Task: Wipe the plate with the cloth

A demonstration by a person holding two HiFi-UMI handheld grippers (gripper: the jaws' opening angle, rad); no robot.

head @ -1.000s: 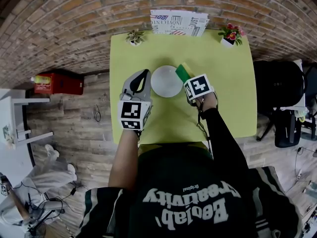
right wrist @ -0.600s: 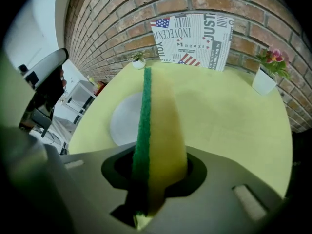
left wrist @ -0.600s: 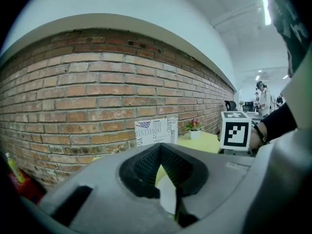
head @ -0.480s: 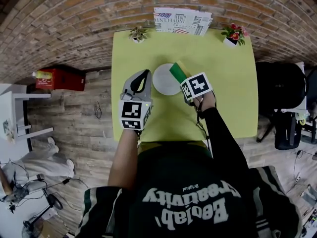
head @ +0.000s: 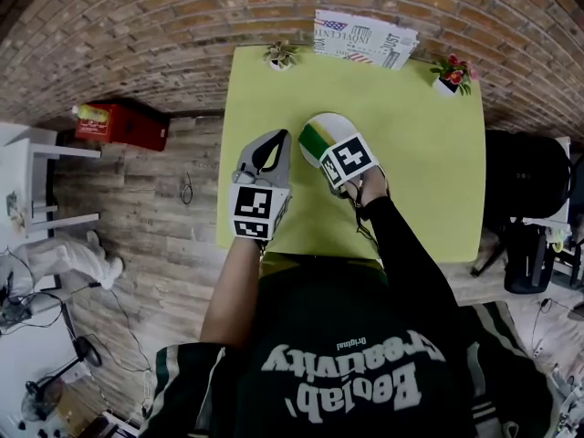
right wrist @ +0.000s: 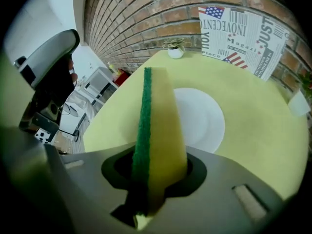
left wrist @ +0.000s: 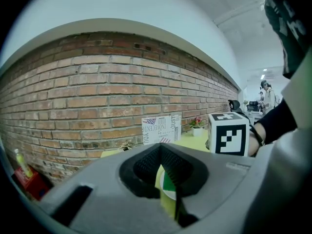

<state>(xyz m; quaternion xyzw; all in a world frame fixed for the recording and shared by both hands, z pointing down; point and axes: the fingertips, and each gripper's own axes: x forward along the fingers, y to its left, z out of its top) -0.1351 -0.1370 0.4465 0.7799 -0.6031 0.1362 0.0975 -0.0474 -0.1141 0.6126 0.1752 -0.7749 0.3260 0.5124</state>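
right gripper (head: 325, 151) | sponge (head: 313, 140) | moved leftward across plate (head: 330, 119)

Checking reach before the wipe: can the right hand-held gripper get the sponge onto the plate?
Likely yes. The right hand-held gripper, shut on the sponge, is over the plate with nothing between; the left hand-held gripper sits off to the plate's side.

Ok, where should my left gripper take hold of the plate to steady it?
Probably take the plate by its left rim, coming in low from the left, where the left gripper sits. The plate lies flat on the table, so only its thin edge can be pinched. The jaws are together, so open them first.
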